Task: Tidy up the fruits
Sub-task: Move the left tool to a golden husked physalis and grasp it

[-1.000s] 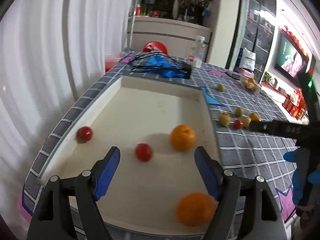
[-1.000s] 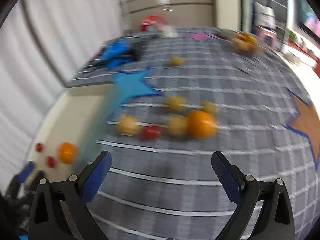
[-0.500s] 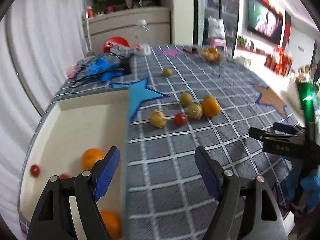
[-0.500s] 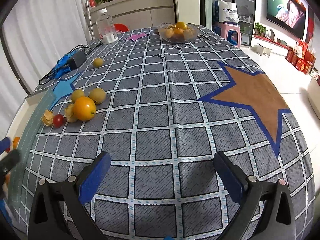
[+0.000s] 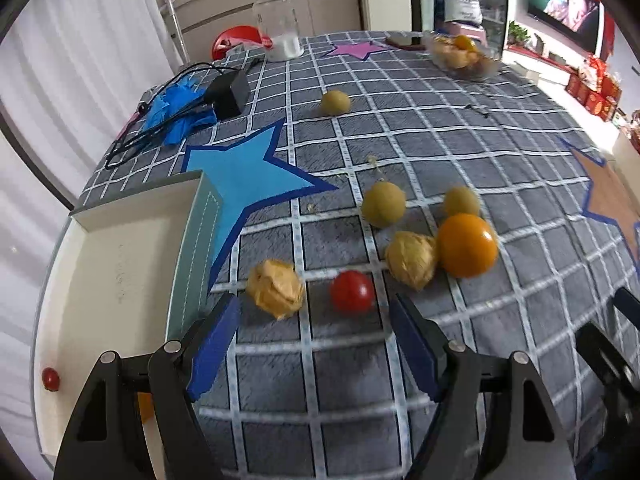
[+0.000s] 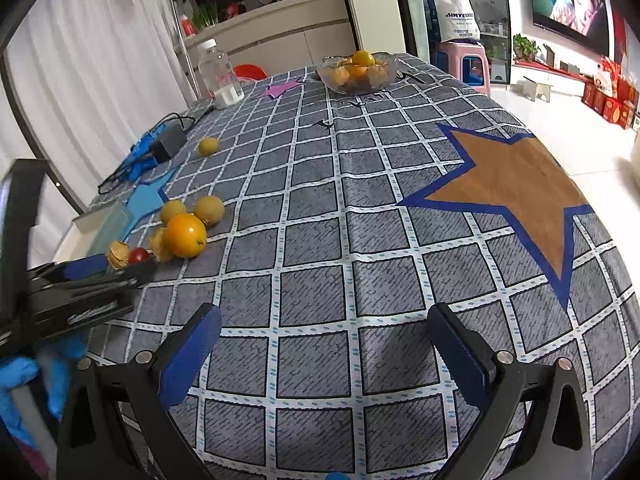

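While the left hand-held gripper (image 5: 314,330) hangs low over the checked cloth with its blue fingers apart and nothing between them, it is pointed straight at the loose pile of fruit, which is surely why it sits so near the cherry tomato (image 5: 352,291). That little red one lies just ahead of the gap between the fingers, with a papery husked berry (image 5: 275,289) to its left and a second husked berry (image 5: 412,259) to its right, touching the orange (image 5: 467,245). Two yellow-green round fruits (image 5: 384,204) rest just behind them, and another sits alone further up the tabletop (image 5: 460,128).

At the left edge stands the cream tray (image 5: 132,248), its near corner beside the blue star on the cloth. One small red tomato (image 5: 51,378) already lies in it, and a patch of orange shows behind the gripper's arm, so I take the tray to be where the fruit is going. My guess is the tomato is the next pick, being closest and easy to close on.

The right hand-held gripper (image 6: 324,350) is held well apart from the fruit, over bare cloth near the brown star, fingers spread and empty, seemingly kept out of the way. A glass bowl (image 6: 358,74) of more fruit stands at the far end.
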The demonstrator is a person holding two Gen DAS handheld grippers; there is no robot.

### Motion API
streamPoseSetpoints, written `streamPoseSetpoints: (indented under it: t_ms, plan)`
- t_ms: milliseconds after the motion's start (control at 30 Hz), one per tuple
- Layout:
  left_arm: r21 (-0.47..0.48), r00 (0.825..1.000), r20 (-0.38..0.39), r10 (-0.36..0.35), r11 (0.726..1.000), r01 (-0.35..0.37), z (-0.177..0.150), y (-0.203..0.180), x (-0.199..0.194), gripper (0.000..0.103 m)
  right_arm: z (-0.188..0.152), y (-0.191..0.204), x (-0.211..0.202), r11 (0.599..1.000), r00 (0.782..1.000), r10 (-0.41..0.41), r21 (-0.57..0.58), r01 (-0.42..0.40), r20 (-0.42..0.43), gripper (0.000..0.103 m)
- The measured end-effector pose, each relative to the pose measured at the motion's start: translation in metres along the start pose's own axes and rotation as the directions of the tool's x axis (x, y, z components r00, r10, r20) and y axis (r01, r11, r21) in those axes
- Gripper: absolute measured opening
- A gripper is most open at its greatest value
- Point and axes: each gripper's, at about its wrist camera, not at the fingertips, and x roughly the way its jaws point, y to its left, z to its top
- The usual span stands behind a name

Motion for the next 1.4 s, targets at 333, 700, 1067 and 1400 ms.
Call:
streamPoseSetpoints:
  t_ms: [333, 700, 1067, 1400]
  plan:
    - [0.004, 0.996, 0.01, -0.09, 0.996, 0.09, -0.001, -0.01, -0.004, 0.048, 0.0, -0.011, -0.006, 0.994, 0.996, 0.082, 0.066, -0.084, 0.036, 0.103]
    - [0.105, 0.972, 0.031, -0.231, 0.968, 0.227, -0.052, -0.063, -0.047, 0.053, 0.002, -0.028, -0.011, 0.967, 0.979, 0.188, 0.16, -0.2, 0.082, 0.103]
    - [0.05, 0.975, 0.132, -0.178, 0.984, 0.172, -0.061, -0.03, -0.064, 0.074, 0.001, -0.023, -0.01, 0.975, 0.984, 0.165, 0.139, -0.173, 0.072, 0.103]
    - [-0.053, 0.983, 0.063, -0.17, 0.984, 0.173, -0.05, -0.023, -0.034, 0.074, 0.001, -0.02, -0.009, 0.98, 0.987, 0.148, 0.126, -0.155, 0.066, 0.103]
